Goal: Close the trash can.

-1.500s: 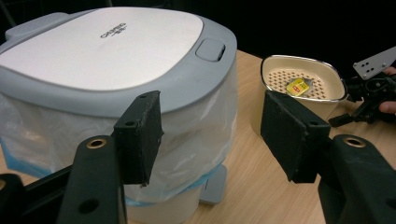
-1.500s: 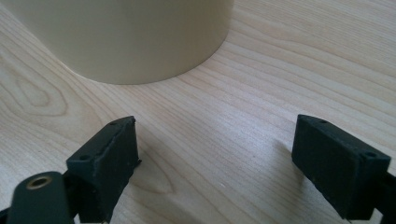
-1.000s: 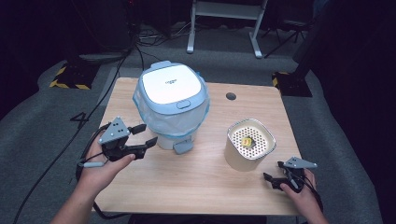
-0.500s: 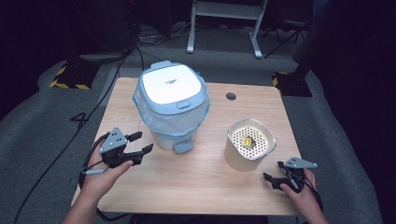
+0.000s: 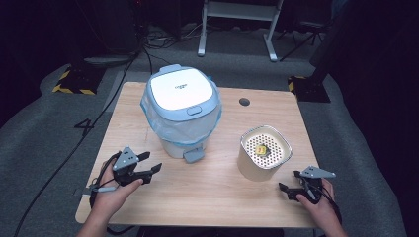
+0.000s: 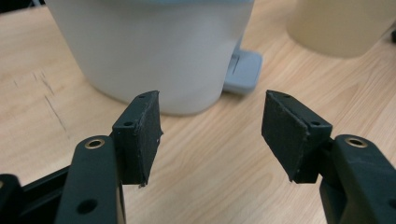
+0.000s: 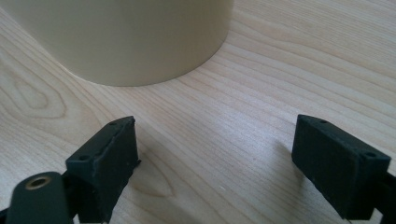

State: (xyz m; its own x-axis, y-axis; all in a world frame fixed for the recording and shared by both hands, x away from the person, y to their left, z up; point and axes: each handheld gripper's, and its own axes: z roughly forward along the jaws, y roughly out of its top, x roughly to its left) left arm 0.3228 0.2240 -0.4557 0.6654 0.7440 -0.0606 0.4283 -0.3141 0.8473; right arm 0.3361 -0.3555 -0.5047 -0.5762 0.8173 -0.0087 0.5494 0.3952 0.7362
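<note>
The pedal bin (image 5: 183, 116) stands upright toward the back left of the wooden table (image 5: 217, 192). It has a white tub, a pale blue collar with a clear liner folded over the rim, a shut white lid, and a grey-blue foot pedal (image 5: 193, 154) jutting from its base toward the person. In the left gripper view the tub (image 6: 154, 51) rises just beyond the jaws, with the pedal (image 6: 243, 72) to its right.

Counted: 1 bin, 1 cream canister (image 5: 264, 153), 2 grippers. The canister sits to the right of the bin, apart from it, its perforated top carrying a small yellow thing, possibly a sticker; the view is too coarse to tell.

The left gripper (image 5: 147, 166) rests low at the table's front left, jaws wide apart and empty, pointing at the bin without touching it. The right gripper (image 5: 289, 188) lies at the front right near the canister, jaws also spread with nothing between them.

Compared with 1 second ago, the left gripper has dropped from beside the bin's wall to near the tabletop and drawn back toward the person. The right gripper, bin and canister are unchanged.
</note>
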